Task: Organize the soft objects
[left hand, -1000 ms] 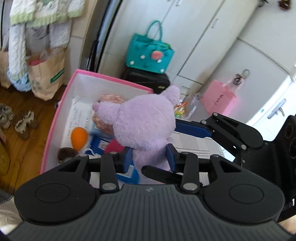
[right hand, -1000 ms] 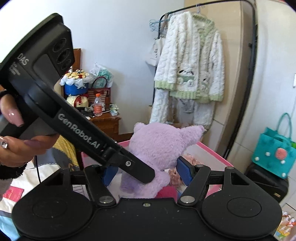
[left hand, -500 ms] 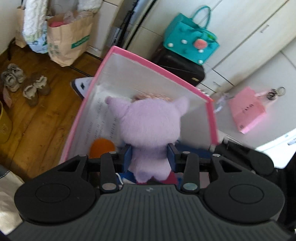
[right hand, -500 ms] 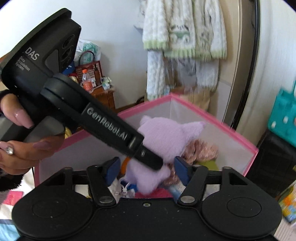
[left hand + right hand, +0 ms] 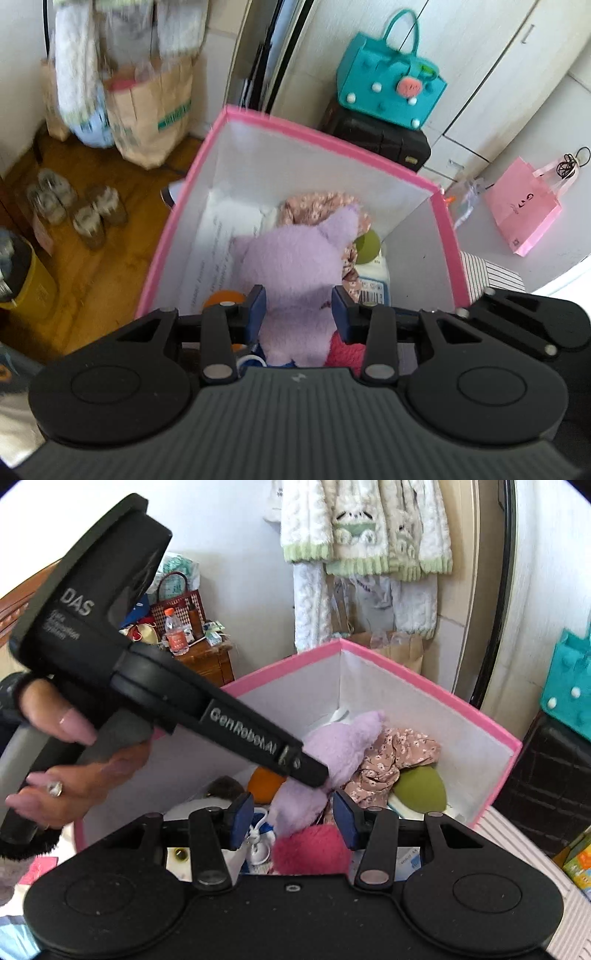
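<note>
A purple plush toy (image 5: 295,266) hangs low inside a white box with a pink rim (image 5: 325,136). My left gripper (image 5: 298,312) is shut on the toy's lower body, both blue pads pressing into the fur. In the right wrist view the same toy (image 5: 332,749) lies between the blue pads of my right gripper (image 5: 293,821), whose jaws are closing. A gap still shows beside the left pad. A hand (image 5: 66,746) holds the left tool, which crosses that view. Under the toy lie a floral cloth (image 5: 399,753), a green egg shape (image 5: 417,786), an orange ball (image 5: 264,782) and a pink pompom (image 5: 310,851).
Behind the box a teal handbag (image 5: 391,81) sits on a black case (image 5: 380,136). A pink paper bag (image 5: 524,206) lies at the right. A brown paper bag (image 5: 147,110), shoes (image 5: 74,206) and a yellow container (image 5: 22,280) stand on the wooden floor at the left.
Both grippers have come down with the purple toy, from above the box's rim to inside it. The right jaws have narrowed around it.
</note>
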The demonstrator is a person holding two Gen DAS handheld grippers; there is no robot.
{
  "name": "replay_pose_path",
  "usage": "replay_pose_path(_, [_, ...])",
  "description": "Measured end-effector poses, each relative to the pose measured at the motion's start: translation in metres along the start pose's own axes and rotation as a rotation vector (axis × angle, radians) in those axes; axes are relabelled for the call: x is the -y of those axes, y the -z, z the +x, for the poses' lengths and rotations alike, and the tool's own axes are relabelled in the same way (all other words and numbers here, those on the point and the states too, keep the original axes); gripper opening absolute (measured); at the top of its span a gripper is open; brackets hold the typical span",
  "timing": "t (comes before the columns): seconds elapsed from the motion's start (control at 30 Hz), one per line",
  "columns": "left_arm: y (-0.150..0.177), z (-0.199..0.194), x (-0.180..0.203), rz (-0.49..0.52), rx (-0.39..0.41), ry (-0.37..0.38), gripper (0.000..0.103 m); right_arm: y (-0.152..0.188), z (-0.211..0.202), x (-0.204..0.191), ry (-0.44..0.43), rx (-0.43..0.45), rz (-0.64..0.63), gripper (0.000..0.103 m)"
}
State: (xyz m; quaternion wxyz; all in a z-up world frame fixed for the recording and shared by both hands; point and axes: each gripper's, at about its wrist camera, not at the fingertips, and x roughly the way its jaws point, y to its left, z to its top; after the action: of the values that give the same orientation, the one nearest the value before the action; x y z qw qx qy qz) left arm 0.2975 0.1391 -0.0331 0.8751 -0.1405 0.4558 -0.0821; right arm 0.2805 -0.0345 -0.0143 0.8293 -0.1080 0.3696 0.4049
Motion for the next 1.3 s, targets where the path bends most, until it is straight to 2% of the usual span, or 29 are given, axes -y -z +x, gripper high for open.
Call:
replay_pose_path(0.13, [0.006, -0.027, 0.006, 0.034, 0.042, 0.009, 0.039, 0.006, -0.023, -0.009, 0.029, 0.033, -0.017, 0.055])
replay_pose_path(0.27, [0.013, -0.052, 0.012, 0.078, 0.063, 0.052, 0.043, 0.015, -0.046, -0.015, 0.063, 0.059, -0.019, 0.058])
replay_pose_path(0.6, [0.057, -0.107, 0.042, 0.179, 0.144, 0.024, 0.054, 0.038, -0.108, -0.031, 0.145, 0.141, 0.019, 0.067])
replay_pose_path(0.9, [0.096, -0.161, 0.077, 0.287, 0.209, 0.028, 0.070, 0.061, -0.156, -0.051, 0.194, 0.167, 0.058, 0.075])
replay_pose_path(1.07, [0.114, -0.179, 0.094, 0.343, 0.233, 0.031, 0.076, 0.075, -0.190, -0.062, 0.219, 0.205, 0.081, 0.079])
replay_pose_path(1.3, [0.139, -0.191, 0.106, 0.362, 0.247, 0.050, 0.083, 0.097, -0.223, -0.079, 0.267, 0.235, 0.081, 0.087])
